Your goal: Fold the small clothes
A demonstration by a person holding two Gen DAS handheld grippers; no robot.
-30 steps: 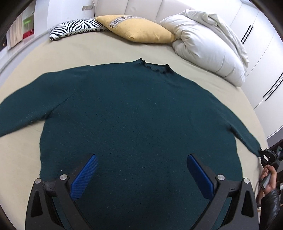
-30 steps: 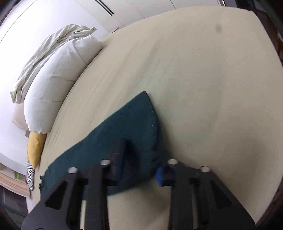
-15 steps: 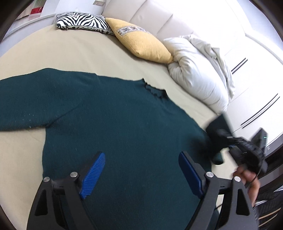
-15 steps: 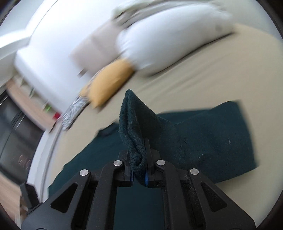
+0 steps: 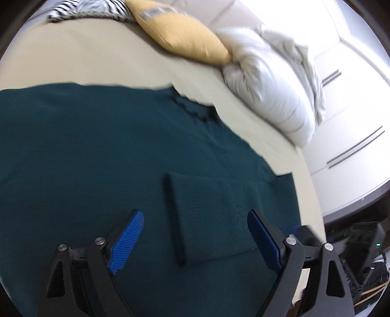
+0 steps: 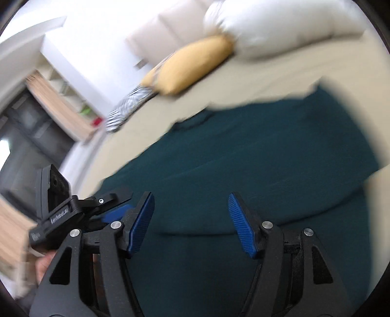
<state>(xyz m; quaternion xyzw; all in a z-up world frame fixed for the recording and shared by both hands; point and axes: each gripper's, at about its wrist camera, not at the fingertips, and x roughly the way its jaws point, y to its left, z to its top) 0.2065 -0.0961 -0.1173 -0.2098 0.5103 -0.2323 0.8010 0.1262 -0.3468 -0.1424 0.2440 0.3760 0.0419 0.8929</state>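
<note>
A dark teal sweater (image 5: 97,151) lies flat on the beige bed (image 5: 97,58), neck towards the pillows. Its right sleeve (image 5: 214,214) is folded in across the body, cuff edge at the middle. My left gripper (image 5: 195,234) is open and empty, just above the folded sleeve. My right gripper (image 6: 192,224) is open and empty over the sweater (image 6: 243,151) near the sleeve's fold. The left gripper's body (image 6: 63,209) shows at the left of the right wrist view.
A yellow cushion (image 5: 182,31), a zebra-print cushion (image 5: 82,9) and a white duvet bundle (image 5: 273,80) lie at the head of the bed. White wardrobe doors (image 5: 353,122) stand to the right. The bed's edge runs close on the right.
My right gripper carried the right sleeve's cuff over the sweater's body, laid it down and opened. My left gripper moved right, towards the folded sleeve.
</note>
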